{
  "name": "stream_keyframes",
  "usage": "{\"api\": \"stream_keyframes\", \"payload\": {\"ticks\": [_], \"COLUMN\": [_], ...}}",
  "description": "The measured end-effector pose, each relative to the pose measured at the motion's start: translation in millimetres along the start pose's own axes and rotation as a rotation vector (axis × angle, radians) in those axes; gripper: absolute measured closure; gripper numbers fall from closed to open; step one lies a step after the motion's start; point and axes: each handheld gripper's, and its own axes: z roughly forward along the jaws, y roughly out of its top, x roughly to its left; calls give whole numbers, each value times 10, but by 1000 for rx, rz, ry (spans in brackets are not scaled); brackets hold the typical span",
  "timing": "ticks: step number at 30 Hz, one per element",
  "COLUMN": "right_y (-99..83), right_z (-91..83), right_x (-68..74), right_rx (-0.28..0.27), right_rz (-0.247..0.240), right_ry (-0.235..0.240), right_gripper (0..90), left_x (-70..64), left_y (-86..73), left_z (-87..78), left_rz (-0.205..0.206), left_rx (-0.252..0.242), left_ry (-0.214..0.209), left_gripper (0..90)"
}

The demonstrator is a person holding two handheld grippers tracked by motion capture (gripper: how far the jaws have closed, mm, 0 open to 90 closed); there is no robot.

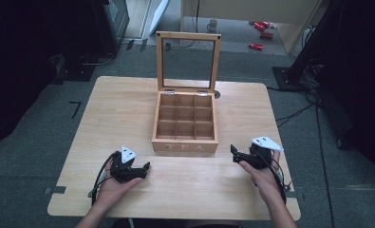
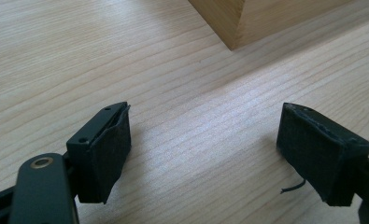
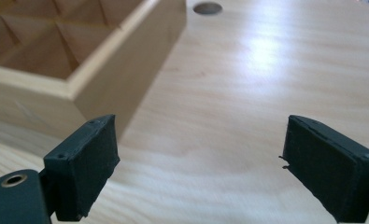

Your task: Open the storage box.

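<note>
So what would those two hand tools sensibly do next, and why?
Probably reach toward the tea box. Its lid stands open and the compartments look empty. The left tool and the right tool rest open on the table beside the box, holding nothing.

A light wooden tea box with nine compartments sits at the middle of the pale wooden tabletop, its glass-paned lid standing upright at the far edge. The left tool lies near the box's front left corner, apart from it, jaws spread wide. The right tool lies just off the front right corner, jaws spread too. A round hole in the tabletop lies behind the box's right side.
</note>
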Motion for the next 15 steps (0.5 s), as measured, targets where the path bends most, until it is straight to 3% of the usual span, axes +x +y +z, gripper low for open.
{"api": "stream_keyframes", "payload": {"ticks": [15], "right_y": [-469], "right_z": [-235], "right_x": [-277], "right_rx": [71], "right_rz": [35], "right_ry": [-80], "right_gripper": [104], "left_x": [0], "left_y": [0], "left_z": [0], "left_rz": [0], "left_rx": [0], "left_ry": [0], "left_gripper": [183]}}
